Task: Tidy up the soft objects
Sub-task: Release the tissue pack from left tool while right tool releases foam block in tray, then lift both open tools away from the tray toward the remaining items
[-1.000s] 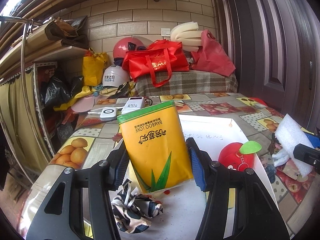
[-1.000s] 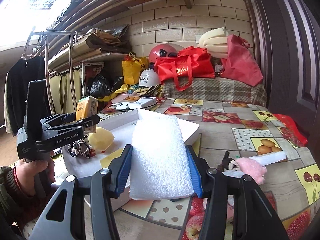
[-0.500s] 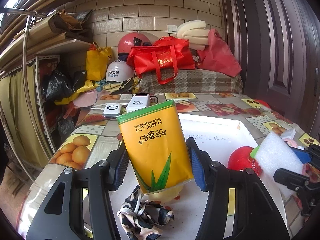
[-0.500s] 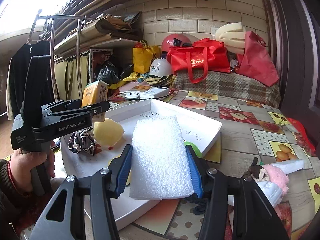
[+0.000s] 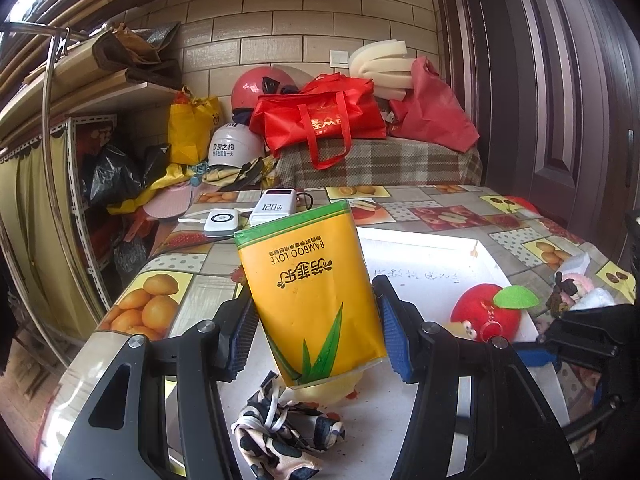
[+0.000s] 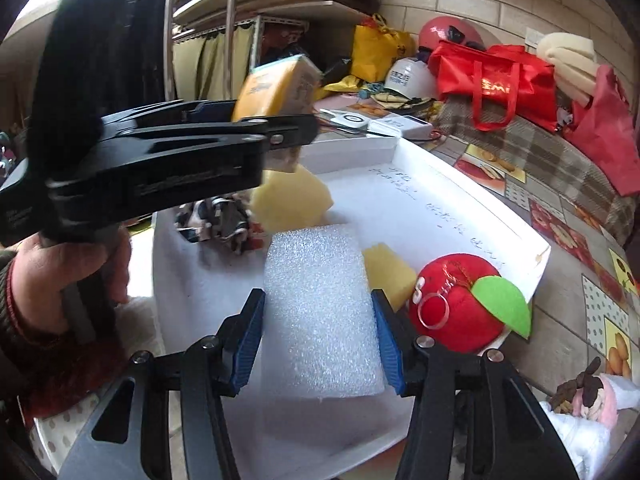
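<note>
My left gripper [image 5: 314, 336] is shut on a yellow tissue pack [image 5: 312, 292] and holds it above the white tray [image 5: 424, 248]. My right gripper [image 6: 318, 344] is shut on a white foam block [image 6: 320, 308], held low over the tray [image 6: 460, 216]. In the tray lie a red plush apple [image 6: 460, 308], a yellow sponge [image 6: 292, 200], a smaller yellow sponge [image 6: 386, 272] and a black-and-white patterned cloth [image 5: 280, 436]. The left gripper and its pack [image 6: 276, 88] show at the upper left of the right wrist view.
A pink and white plush doll [image 6: 592, 396] lies on the fruit-print tablecloth [image 5: 160, 304] right of the tray. Power banks [image 5: 276, 208] sit behind the tray. Red bags [image 5: 320, 120] and helmets [image 5: 236, 148] crowd the far end by the brick wall.
My right gripper has carried the foam block left and forward, from beside the tray to low over its floor next to the apple. My left gripper has risen a little with the tissue pack.
</note>
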Tool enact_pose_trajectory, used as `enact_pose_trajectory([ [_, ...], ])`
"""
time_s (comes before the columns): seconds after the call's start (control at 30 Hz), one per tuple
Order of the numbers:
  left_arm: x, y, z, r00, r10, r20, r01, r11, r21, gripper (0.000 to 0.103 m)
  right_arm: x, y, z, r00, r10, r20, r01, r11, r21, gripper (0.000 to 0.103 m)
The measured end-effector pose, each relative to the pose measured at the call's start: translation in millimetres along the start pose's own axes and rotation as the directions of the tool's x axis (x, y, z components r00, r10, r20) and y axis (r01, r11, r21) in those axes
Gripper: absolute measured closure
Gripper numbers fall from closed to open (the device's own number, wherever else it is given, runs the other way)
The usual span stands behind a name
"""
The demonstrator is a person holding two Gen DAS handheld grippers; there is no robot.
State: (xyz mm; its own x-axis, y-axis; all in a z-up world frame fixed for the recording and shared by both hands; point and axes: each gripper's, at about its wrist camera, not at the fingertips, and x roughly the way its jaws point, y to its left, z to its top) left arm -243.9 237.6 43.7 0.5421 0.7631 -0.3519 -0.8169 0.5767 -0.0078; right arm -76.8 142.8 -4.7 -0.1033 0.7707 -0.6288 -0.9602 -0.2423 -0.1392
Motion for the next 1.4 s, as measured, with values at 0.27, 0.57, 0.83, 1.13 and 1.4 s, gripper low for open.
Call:
enact_pose_trajectory([
  [0.27, 3, -6, 2, 1.000, -0.008, -0.016, 0.009, 1.000, 0.025, 0.047, 14, -52, 14, 0.987, -0.162, -0.014, 0.161, 0.960, 0.229, 0.051],
  [0.57, 11, -8, 4, 1.000, 0.009, -0.022, -0.008, 1.000, 0.017, 0.028, -2, -41, 14, 0.980, -0.192, 0.062, 0.170, 0.952, 0.256, 0.016],
  [0.83, -2, 4, 3, 0.997, 0.061, 0.040, -0.059, 0.997, -0.044, 0.000, -14, -24, 15, 0.958, -0.256, 0.130, 0.229, 0.954, 0.192, 0.015],
  [1.13, -10, 0, 0, 0.993, 0.089, 0.074, -0.086, 0.996, -0.036, 0.000, -22, -28, 10, 0.951, -0.265, 0.160, 0.228, 0.949, 0.217, 0.015],
  [1.4, -16, -9, -4, 0.995, 0.078, 0.065, -0.075, 0.996, -0.038, 0.000, -29, -28, 5, 0.948, -0.261, 0.181, 0.216, 0.947, 0.238, 0.015],
])
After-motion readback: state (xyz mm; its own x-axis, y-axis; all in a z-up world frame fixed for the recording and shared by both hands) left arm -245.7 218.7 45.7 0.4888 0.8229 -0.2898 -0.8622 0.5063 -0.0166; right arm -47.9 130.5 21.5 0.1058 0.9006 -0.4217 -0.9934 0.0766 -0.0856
